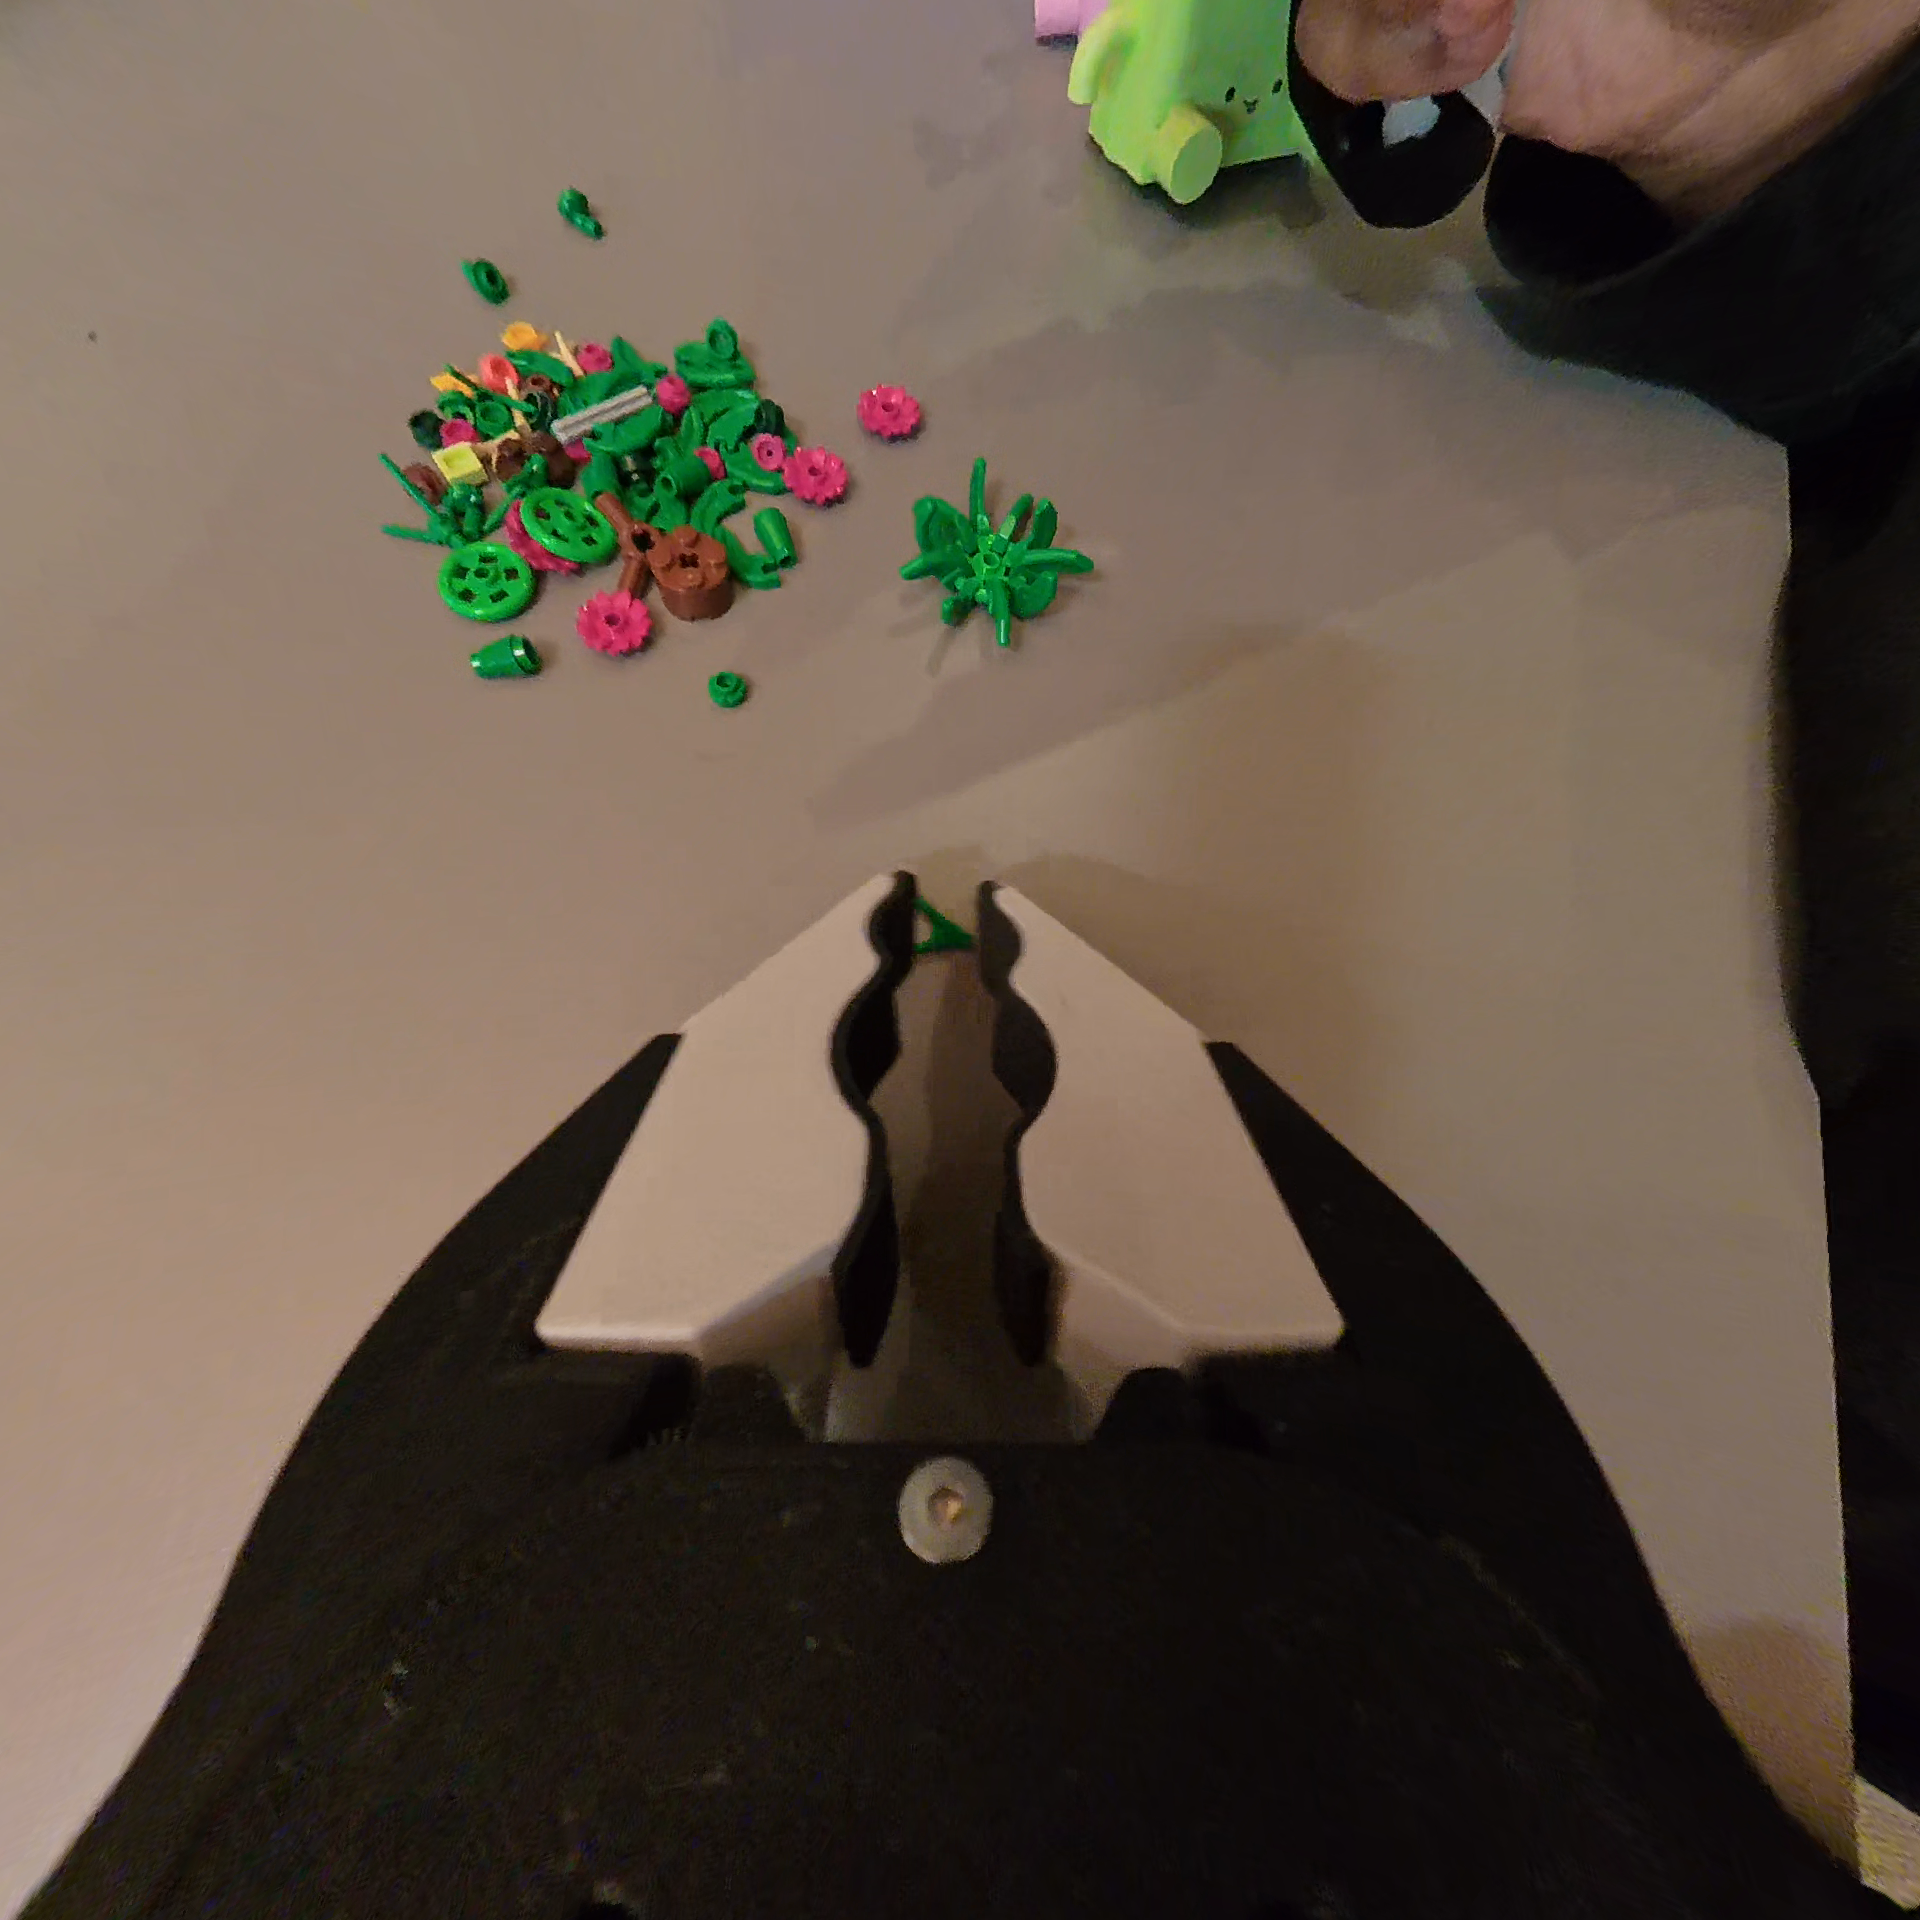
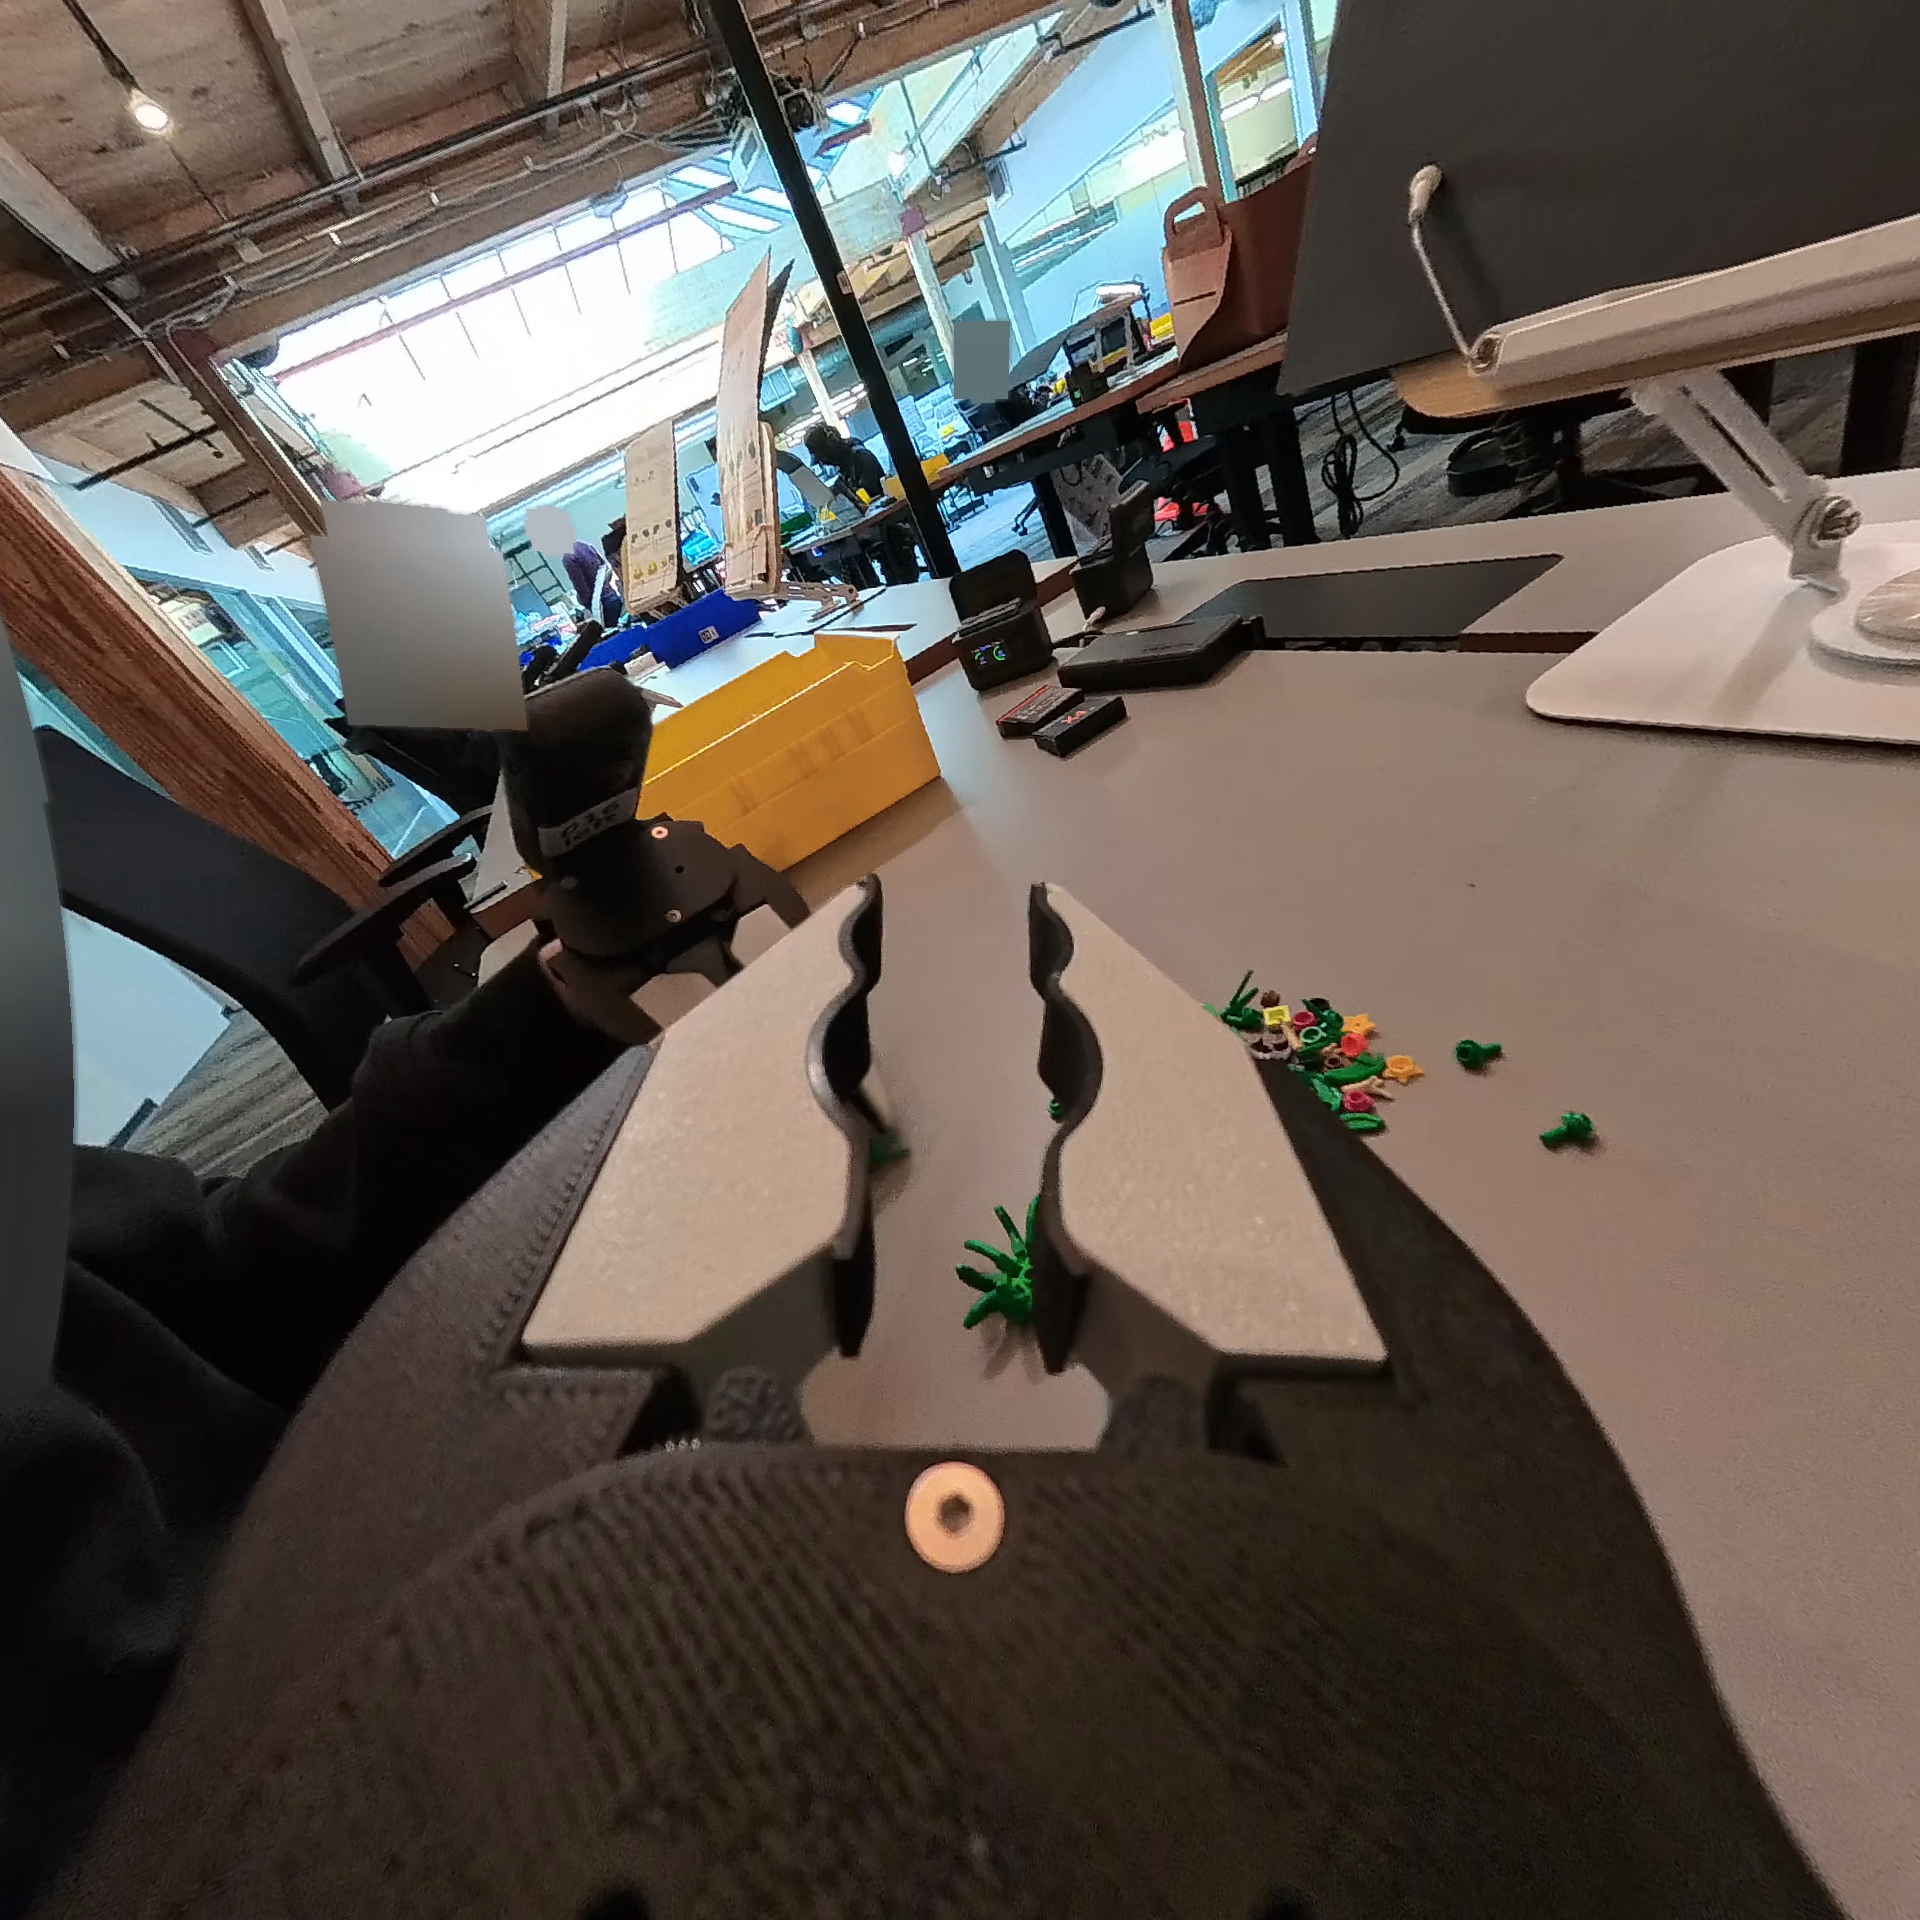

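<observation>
My left gripper (image 1: 943,899) has its fingers nearly closed, pinching a small green sprig (image 1: 940,928) at the tips above the grey bench (image 1: 1351,831). My right gripper (image 2: 956,904) hangs with fingers apart and empty over a spiky green plant piece (image 2: 1003,1273). The pile of small bricks (image 1: 592,488) lies just beside that plant.

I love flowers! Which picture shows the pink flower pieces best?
The left wrist view: several pink flower pieces lie in plain sight around the pile of small bricks. The right wrist view shows only a pink speck or two in the pile, mostly behind the right tongs.
</observation>
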Tool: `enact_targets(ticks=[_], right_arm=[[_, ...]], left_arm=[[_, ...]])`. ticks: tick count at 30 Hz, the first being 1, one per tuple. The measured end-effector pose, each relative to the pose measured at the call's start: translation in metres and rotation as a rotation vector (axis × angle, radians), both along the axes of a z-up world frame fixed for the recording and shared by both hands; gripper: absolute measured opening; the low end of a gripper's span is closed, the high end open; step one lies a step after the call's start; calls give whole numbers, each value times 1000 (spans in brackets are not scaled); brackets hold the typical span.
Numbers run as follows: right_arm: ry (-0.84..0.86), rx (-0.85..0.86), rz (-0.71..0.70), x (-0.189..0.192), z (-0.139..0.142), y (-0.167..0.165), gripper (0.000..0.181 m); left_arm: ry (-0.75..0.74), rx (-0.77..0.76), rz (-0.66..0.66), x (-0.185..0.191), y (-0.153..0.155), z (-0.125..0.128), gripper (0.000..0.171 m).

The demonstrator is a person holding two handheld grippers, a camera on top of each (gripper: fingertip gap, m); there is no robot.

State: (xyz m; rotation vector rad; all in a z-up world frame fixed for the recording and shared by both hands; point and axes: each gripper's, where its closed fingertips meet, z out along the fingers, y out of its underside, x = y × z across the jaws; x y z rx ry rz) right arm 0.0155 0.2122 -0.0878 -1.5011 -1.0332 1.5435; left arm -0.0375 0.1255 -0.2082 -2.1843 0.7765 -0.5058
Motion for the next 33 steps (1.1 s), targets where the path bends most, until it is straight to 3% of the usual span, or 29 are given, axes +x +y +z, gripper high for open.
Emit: enact_targets(ticks=[4,11,17,22,25,29,33], right_arm=[[-6,27,-13,0,0,1,26],[2,32,-30,3,2,4,26],[0,35,-33,3,2,5,25],[9,19,-29,4,3,6,25],[4,25,-41,5,2,9,25],[0,18,-43,5,0,10,25],[-2,17,-37,4,-1,9,25]], left_arm=[[10,55,12,-3,4,8,0],[49,251,115,-26,32,48,0],[-108,345,200,-37,53,77,0],[-445,169,221,-8,87,64,0],[-401,72,261,0,109,41,0],[-305,102,263,5,125,41,0],[-270,56,257,8,124,30,25]])
